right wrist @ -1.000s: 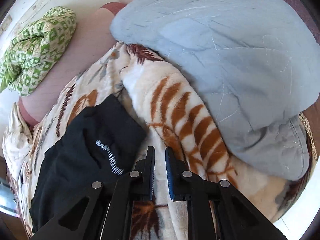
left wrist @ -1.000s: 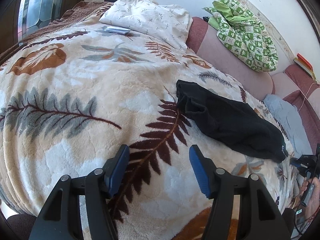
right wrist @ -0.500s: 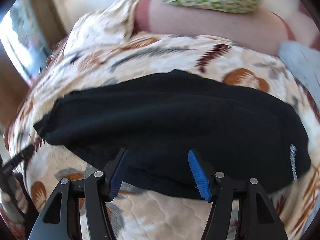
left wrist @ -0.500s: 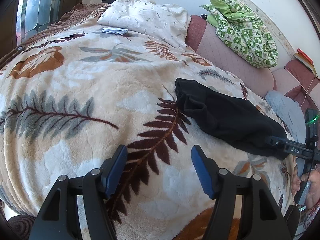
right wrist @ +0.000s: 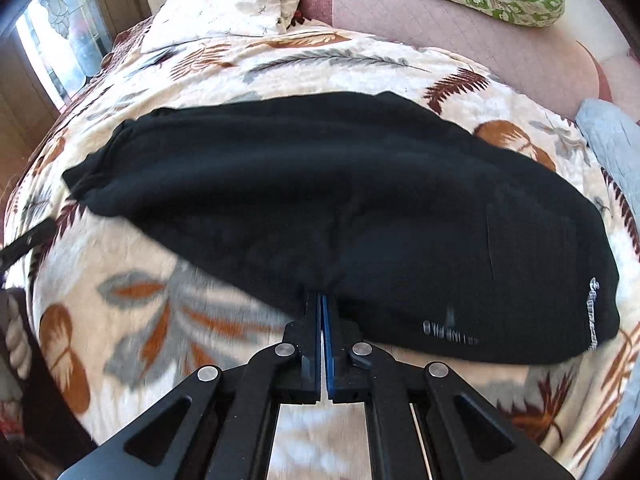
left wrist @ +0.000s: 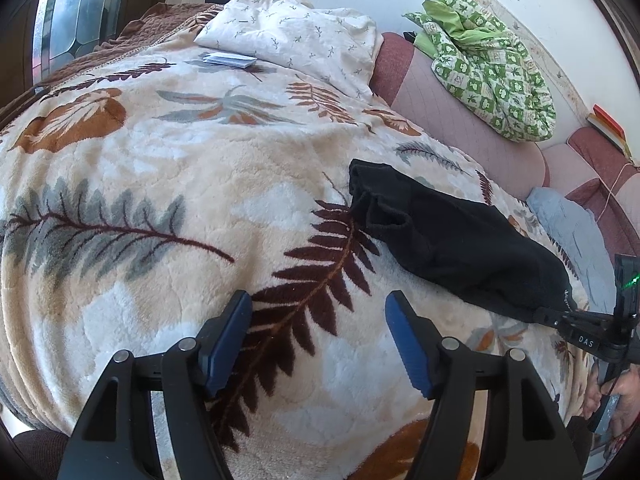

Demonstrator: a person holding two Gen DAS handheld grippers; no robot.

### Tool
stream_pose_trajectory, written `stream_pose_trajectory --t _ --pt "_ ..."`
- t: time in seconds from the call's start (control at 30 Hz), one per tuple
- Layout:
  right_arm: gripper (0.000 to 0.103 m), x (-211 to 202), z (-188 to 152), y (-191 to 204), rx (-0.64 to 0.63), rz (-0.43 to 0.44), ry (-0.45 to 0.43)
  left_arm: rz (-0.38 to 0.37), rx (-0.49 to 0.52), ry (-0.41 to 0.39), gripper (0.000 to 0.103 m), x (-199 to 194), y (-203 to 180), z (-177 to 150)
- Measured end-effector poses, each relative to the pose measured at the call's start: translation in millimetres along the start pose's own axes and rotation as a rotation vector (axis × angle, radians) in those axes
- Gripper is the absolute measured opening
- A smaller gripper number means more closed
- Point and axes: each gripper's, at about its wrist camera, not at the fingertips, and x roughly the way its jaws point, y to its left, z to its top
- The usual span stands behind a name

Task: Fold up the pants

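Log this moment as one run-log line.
stage: grasp | right gripper: jaws shut on black pants near edge | left gripper: jaws open over blanket, clear of pants

The right gripper [right wrist: 321, 304], at six o'clock, pinches the near edge of the long black fleece pants [right wrist: 320, 200] lying across the leaf-patterned cream blanket [right wrist: 160, 292].

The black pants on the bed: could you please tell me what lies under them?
The black pants lie on the leaf-patterned fleece blanket, which shows all around them. Whatever is beneath the cloth itself is covered.
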Motion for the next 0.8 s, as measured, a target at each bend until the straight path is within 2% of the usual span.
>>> stream_pose_trajectory --t 0.03,0.1,0.13,0.17,0.2,0.3,0.33,0.4,0.43,0.5,0.53,0.57,0.67,0.8 --pt "0.005 -2 2 2 -0.015 -0.02 -0.011 -0.002 -0.003 -0.001 0.069 1 0 1" --pt "0.025 -1 12 3 -0.019 -0.035 -0.022 0.0 0.002 -0.002 0.069 0 0 1" --pt "0.063 0 18 2 -0.007 -0.031 -0.031 0.001 0.005 -0.002 0.069 1 0 2" --pt "0.08 1 24 2 0.002 -0.022 -0.054 0.002 0.007 -0.002 0.069 0 0 3" --pt "0.085 3 31 3 0.007 -0.015 -0.085 0.002 0.008 -0.002 0.069 1 1 3" --pt "0.08 21 48 10 0.016 0.013 -0.06 0.002 0.009 -0.002 0.069 1 1 3" --pt "0.07 30 52 12 0.014 0.021 -0.039 0.002 0.008 -0.002 0.069 1 1 3" --pt "0.057 47 55 20 -0.012 0.016 0.008 -0.001 0.006 -0.002 0.069 1 1 3" --pt "0.055 49 53 26 -0.034 -0.005 -0.004 -0.002 0.004 -0.002 0.069 1 1 3" --pt "0.037 46 51 32 -0.044 0.003 -0.017 -0.006 0.001 -0.002 0.069 1 1 3" --pt "0.019 44 50 34 -0.047 -0.005 -0.017 -0.007 0.0 -0.002 0.069 2 2 3" --pt "0.009 43 50 36 -0.053 -0.013 -0.015 -0.008 -0.001 -0.002 0.069 2 2 3" --pt "0.004 39 47 30 -0.015 0.016 -0.009 -0.008 0.0 -0.001 0.07 2 2 4" --pt "0.003 30 37 22 0.049 0.084 0.015 -0.019 -0.011 -0.002 0.07 2 2 4"
